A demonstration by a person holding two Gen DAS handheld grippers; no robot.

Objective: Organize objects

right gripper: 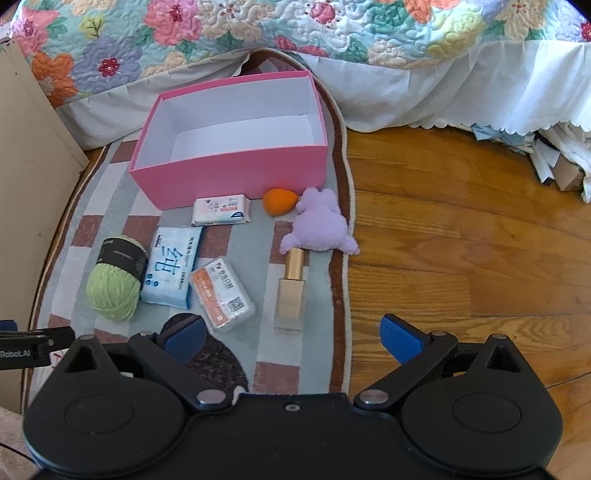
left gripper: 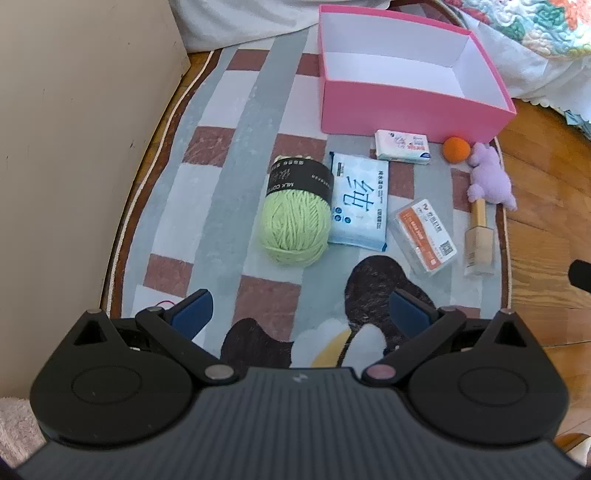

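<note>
An empty pink box (left gripper: 406, 107) (right gripper: 236, 173) stands at the far side of a patterned rug (left gripper: 229, 206) (right gripper: 314, 295). In front of it lie a green yarn ball (left gripper: 295, 218) (right gripper: 114, 284), a blue tissue pack (left gripper: 360, 199) (right gripper: 171, 266), a small white pack (left gripper: 402, 146) (right gripper: 221, 209), an orange-labelled clear case (left gripper: 424, 236) (right gripper: 221, 295), an orange sponge (left gripper: 457, 148) (right gripper: 279, 201), a purple plush (left gripper: 491, 177) (right gripper: 319, 225) and a gold-capped bottle (left gripper: 479, 236) (right gripper: 291, 291). My left gripper (left gripper: 299, 314) is open and empty, short of the yarn. My right gripper (right gripper: 293, 338) is open and empty, just short of the bottle.
A beige cabinet wall (left gripper: 74, 129) (right gripper: 26, 166) stands on the left. A bed with a floral quilt (right gripper: 295, 33) and white skirt (right gripper: 443, 92) lies behind the box. Wooden floor (right gripper: 461, 240) runs right of the rug. The left gripper's edge (right gripper: 26, 350) shows at left.
</note>
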